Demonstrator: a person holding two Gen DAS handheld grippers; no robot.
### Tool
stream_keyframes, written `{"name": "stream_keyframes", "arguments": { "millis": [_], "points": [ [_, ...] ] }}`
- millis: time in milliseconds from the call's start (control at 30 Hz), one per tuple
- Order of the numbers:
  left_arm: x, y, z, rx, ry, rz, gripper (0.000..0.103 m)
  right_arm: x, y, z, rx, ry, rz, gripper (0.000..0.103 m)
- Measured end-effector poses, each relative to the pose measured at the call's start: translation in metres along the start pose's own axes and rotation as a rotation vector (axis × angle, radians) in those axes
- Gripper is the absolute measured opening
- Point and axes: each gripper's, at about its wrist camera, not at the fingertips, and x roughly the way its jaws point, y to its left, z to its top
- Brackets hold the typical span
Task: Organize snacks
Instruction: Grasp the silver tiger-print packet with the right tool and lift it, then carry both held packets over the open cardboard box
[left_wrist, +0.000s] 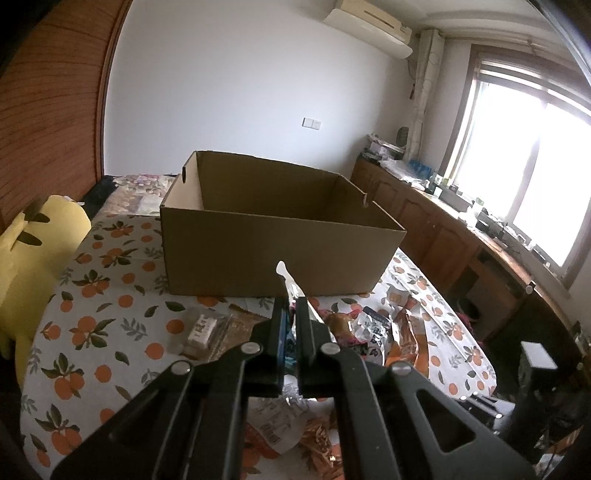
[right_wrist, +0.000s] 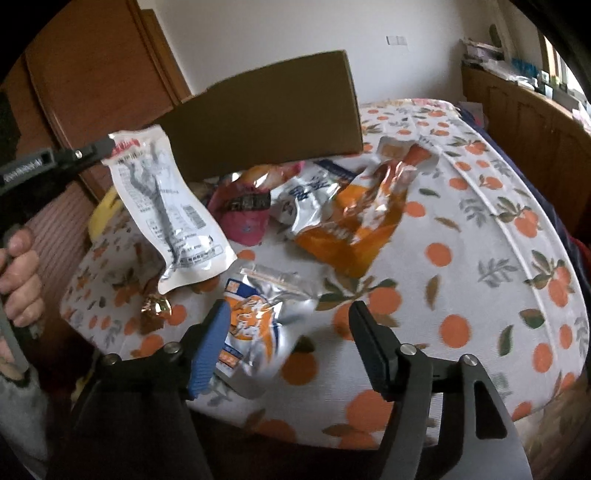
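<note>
My left gripper (left_wrist: 291, 310) is shut on a white snack pouch (left_wrist: 286, 277), held above the table in front of an open cardboard box (left_wrist: 280, 254). In the right wrist view the same pouch (right_wrist: 173, 210) hangs from the left gripper (right_wrist: 107, 147) at the left, beside the box (right_wrist: 266, 118). My right gripper (right_wrist: 288, 332) is open and empty, just above a silver and orange snack bag (right_wrist: 258, 314). An orange bag (right_wrist: 358, 225), a white and blue bag (right_wrist: 306, 192) and a pink bag (right_wrist: 243, 214) lie on the table near the box.
The table has an orange-print cloth (right_wrist: 480, 258). A yellow plush toy (left_wrist: 33, 251) sits at its left edge. A clear-wrapped small pack (left_wrist: 201, 330) lies left of the left gripper. Wooden cabinets (left_wrist: 436, 221) with clutter run along the window side.
</note>
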Motion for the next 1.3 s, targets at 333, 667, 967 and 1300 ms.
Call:
{"name": "stream_keyframes", "arguments": {
  "millis": [333, 667, 967, 1300],
  "points": [
    [-0.004, -0.013, 0.001, 0.030, -0.018, -0.006, 0.000, 0.022, 0.037, 0.003, -0.133, 0.033, -0.122, 0.073],
    [-0.012, -0.025, 0.000, 0.069, -0.039, -0.008, 0.000, 0.012, 0.021, -0.002, -0.269, 0.101, -0.123, 0.056],
    [-0.019, -0.035, 0.006, 0.106, -0.061, -0.013, 0.000, 0.006, 0.014, -0.003, -0.250, 0.076, -0.080, 0.055],
    [-0.023, -0.040, 0.010, 0.136, -0.067, -0.002, 0.000, 0.004, 0.015, -0.006, -0.243, 0.052, -0.058, 0.055]
  ]
}}
